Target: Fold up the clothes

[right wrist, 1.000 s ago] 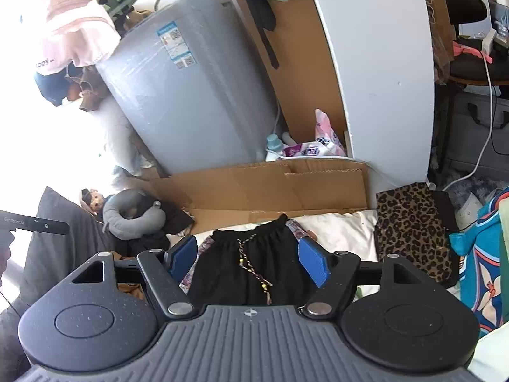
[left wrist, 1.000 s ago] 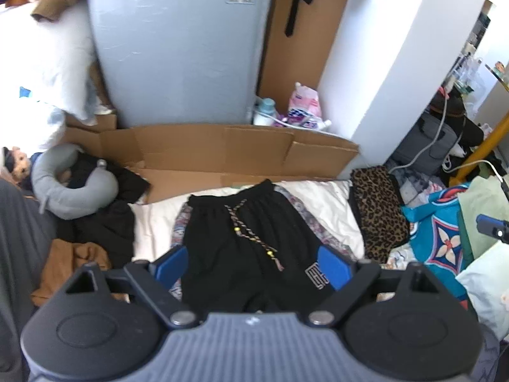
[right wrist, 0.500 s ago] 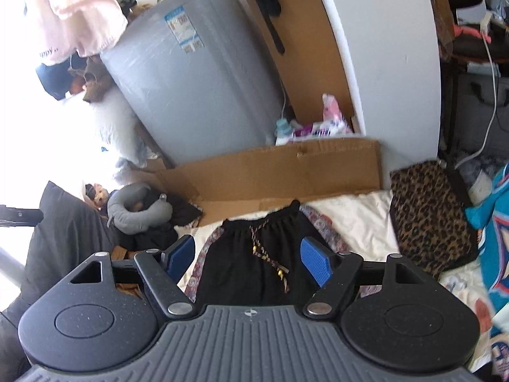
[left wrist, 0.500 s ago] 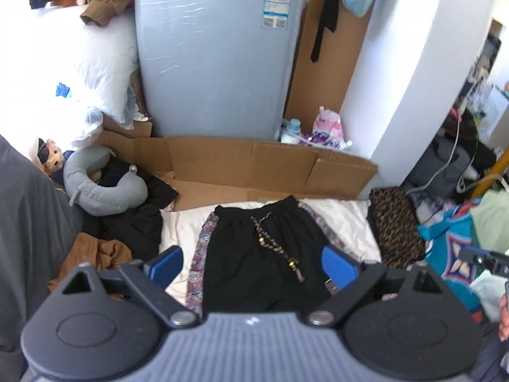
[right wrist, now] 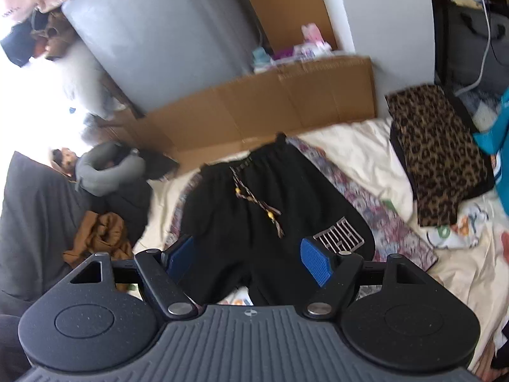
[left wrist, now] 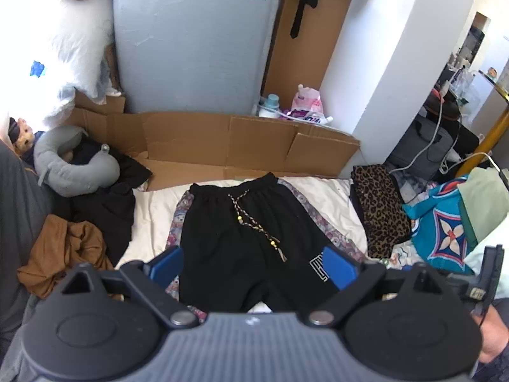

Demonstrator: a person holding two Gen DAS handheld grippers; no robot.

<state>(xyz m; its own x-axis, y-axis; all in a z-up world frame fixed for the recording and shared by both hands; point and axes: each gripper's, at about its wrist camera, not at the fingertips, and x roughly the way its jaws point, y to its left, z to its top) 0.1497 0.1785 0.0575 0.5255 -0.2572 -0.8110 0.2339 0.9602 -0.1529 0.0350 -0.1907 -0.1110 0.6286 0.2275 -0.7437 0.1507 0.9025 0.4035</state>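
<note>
Black shorts (left wrist: 251, 232) lie flat on the cream sheet (left wrist: 156, 210), waistband away from the fingers, one beaded drawstring (left wrist: 254, 222) trailing down the middle. Ahead of the left gripper (left wrist: 253, 267), both blue pads stand wide apart with nothing between them, the near hem of the shorts showing in the gap. To the right, the right gripper (right wrist: 249, 259) is equally spread and empty, hovering over the same hem, with the white square logo (right wrist: 338, 230) just beyond its right pad.

As I judge it, the step in hand is reaching for the shorts to begin a fold. To do it well, each gripper should pinch one outer corner of the hem, taking both layers, then carry the cloth evenly toward the waistband with the drawstring tucked inside.

Counted from the left: one brown garment (left wrist: 63, 248), one grey neck pillow (left wrist: 76, 172), one pair of shorts, one leopard-print garment (left wrist: 378, 203), two grippers.
</note>
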